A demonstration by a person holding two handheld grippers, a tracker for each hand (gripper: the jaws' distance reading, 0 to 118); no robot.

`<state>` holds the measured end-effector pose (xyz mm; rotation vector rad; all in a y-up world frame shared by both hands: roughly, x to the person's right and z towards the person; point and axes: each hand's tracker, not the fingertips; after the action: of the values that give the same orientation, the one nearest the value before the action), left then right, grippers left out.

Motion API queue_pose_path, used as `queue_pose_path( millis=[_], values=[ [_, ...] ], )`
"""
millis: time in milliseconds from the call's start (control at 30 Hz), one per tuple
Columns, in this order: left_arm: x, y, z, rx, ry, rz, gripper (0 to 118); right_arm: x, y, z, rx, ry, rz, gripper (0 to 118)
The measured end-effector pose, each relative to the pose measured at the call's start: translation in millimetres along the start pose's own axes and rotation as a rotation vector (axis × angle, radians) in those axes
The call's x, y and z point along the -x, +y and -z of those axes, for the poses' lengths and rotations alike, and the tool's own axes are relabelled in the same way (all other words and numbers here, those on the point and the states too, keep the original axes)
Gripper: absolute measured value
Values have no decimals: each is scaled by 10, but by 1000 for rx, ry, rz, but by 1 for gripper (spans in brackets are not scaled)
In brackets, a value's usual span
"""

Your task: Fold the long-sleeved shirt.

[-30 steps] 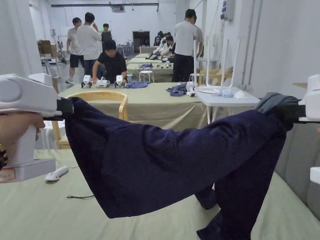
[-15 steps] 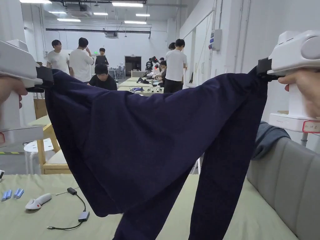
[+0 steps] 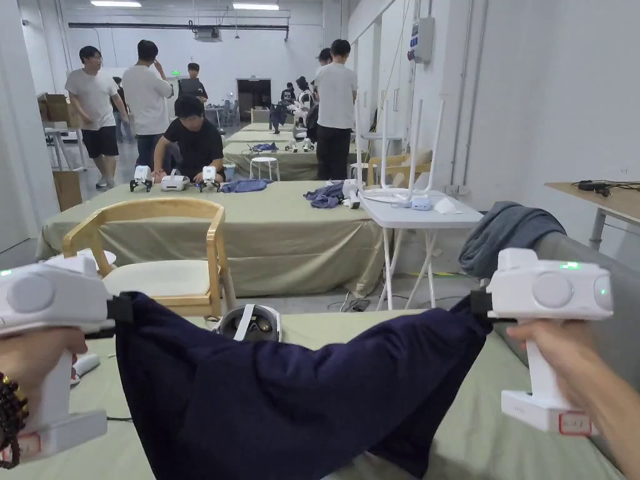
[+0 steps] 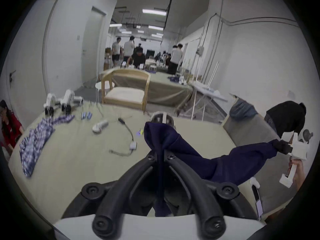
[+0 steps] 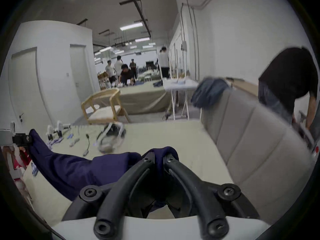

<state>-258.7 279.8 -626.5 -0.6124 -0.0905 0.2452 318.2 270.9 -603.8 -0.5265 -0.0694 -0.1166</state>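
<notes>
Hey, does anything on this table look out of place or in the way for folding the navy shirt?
Yes. A headset sits at the table's far edge just behind the navy shirt, and a loose cable and a plaid cloth lie on the left part.

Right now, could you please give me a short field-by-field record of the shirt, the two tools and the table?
garment: dark navy long-sleeved shirt, stretched between the two tools, its middle sagging toward the table
left tool: shut on the shirt, cloth bunched between its jaws
right tool: shut on the shirt
surface: table with a pale green cover
nearby items: headset, white handheld controller, cable with adapter, plaid shirt
beside the table: grey padded panel
</notes>
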Motion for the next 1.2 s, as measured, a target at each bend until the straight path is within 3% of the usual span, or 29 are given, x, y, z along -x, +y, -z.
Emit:
queue_pose_path(
  millis=[100,333,467,567,667,700,800,833,867,900,933,967,1000,1033,1067,1100,1200],
  values=[
    [53,-356,-113,17,-20,-2,8,-52,-359,-216,-4,33,23,6],
    [258,-1592,-952,41,-13,95,8,-200,-1627,-1269,9,85,-30,6],
    [530,-2591,-1053,226,31,85,8,-348,-2654,-1498,232,58,-3,6],
    [702,-3141,-862,425,33,55,8,-479,-3311,-1240,468,16,-25,6],
    [780,-3385,-722,480,86,74,10,-496,-3651,-1025,594,-32,-77,6],
    [787,-3399,-711,473,92,76,16,-519,-3666,-986,597,-34,-65,11],
    [769,-3224,-782,445,59,29,104,-407,-3444,-1143,568,-37,-42,109],
    [681,-3230,-926,414,61,37,107,-391,-3358,-1192,526,-53,-54,118],
    [647,-3176,-1076,343,58,76,103,-369,-3273,-1259,461,-59,-65,116],
    [623,-3076,-1132,285,52,96,102,-361,-3226,-1336,402,-35,-61,107],
    [580,-2989,-1197,276,41,99,97,-351,-3139,-1370,387,-14,-62,82],
    [654,-3093,-1182,307,54,90,97,-341,-3069,-1407,391,-8,-45,82],
    [652,-3072,-1203,321,70,95,92,-330,-3021,-1411,397,-7,-29,71],
    [641,-3075,-1237,314,74,106,70,-359,-3024,-1391,391,5,-14,25],
    [623,-3086,-1257,295,75,133,28,-327,-3045,-1375,366,16,-17,0],
    [606,-3085,-1209,265,90,158,6,-294,-3049,-1356,369,5,-39,0],
    [609,-3090,-1133,304,65,145,5,-189,-3057,-1372,386,35,-65,0]
  ],
)
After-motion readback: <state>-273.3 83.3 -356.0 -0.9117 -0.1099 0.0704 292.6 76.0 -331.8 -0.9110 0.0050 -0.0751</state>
